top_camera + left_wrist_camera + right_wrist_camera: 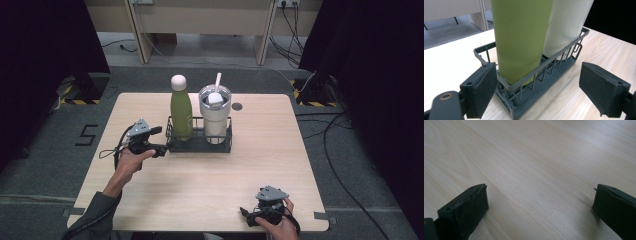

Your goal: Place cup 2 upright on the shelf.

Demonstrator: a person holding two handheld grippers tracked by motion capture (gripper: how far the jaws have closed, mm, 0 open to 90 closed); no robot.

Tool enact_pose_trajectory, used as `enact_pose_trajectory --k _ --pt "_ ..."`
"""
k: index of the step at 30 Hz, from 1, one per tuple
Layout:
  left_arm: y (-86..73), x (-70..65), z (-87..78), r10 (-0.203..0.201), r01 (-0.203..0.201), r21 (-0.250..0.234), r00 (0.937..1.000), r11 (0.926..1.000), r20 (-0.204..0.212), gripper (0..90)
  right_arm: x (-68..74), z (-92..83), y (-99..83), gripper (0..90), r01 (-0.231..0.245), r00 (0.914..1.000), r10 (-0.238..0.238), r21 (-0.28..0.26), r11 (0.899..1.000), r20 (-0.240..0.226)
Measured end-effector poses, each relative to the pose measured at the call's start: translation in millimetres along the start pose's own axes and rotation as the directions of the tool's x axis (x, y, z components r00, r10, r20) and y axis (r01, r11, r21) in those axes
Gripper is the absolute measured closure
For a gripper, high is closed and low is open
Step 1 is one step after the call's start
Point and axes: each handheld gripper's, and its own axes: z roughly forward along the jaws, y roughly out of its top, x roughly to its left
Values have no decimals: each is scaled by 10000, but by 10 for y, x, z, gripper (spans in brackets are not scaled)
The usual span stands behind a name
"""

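Dark grey wire caddy (200, 145) mid-bench, holding tall green steel bottle (181, 112) and white straw tumbler (215, 117). Left gripper (162, 140) spread wide, straddling caddy's near end; nothing gripped yet. Right gripper (246, 215) spread, well apart from caddy.

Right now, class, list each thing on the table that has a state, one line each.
Green metal bottle: upright in rack, white cap on.
White tumbler: upright in rack, lidded, straw in.
Dark wire rack: flat on table, holding both.
Left gripper: open, at rack's end.
Right gripper: open, empty, over bare wood.
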Motion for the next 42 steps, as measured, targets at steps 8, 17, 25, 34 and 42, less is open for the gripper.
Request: enact_pose_trajectory --k 8,17,25,34,42 --pt "-71 -30 -60 -63 63 -29 10000 10000 28 148 1 0 -1 4 -9 10000 9 5 10000 11" --pt "-176 -89 -110 -163 165 -95 9998 9998 146 149 3 0 -2 4 -18 10000 18 0 10000 30" --pt "-232 -142 -139 -144 147 -132 9995 9998 271 150 3 0 -2 4 -14 10000 14 -2 10000 29" --pt "-316 -179 -180 -113 115 -73 9993 9999 362 150 4 1 -2 4 -19 10000 19 -6 10000 32" --pt "-416 -221 -200 -167 168 -14 9986 9999 510 150 5 1 -3 4 -26 10000 26 -18 10000 44"
